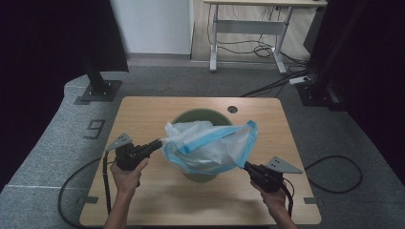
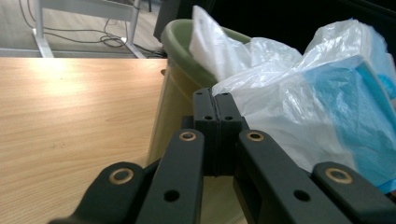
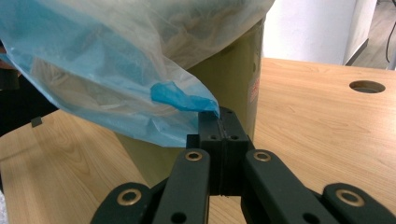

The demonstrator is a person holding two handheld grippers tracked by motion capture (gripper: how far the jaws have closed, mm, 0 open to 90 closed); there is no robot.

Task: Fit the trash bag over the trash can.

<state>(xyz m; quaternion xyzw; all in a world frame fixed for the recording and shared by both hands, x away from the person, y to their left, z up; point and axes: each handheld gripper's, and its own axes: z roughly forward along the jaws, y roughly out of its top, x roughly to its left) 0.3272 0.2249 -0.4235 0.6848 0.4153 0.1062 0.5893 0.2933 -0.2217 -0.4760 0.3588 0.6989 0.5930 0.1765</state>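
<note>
Two claws, the left claw (image 1: 156, 143) and the right claw (image 1: 248, 166), are each clamped on an opposite edge of the blue-and-clear plastic bag (image 1: 210, 145), stretching its mouth across and just above the green bin (image 1: 198, 116) standing mid-bench (image 1: 143, 112), directly below.

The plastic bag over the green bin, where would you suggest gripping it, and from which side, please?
Grip the plastic bag by its blue-edged rim, at opposite ends, coming in from the left and right sides. The rim is thin and stretched out past the green bin, so a shut claw pinches it easily, as the left claw and right claw do now.
</note>
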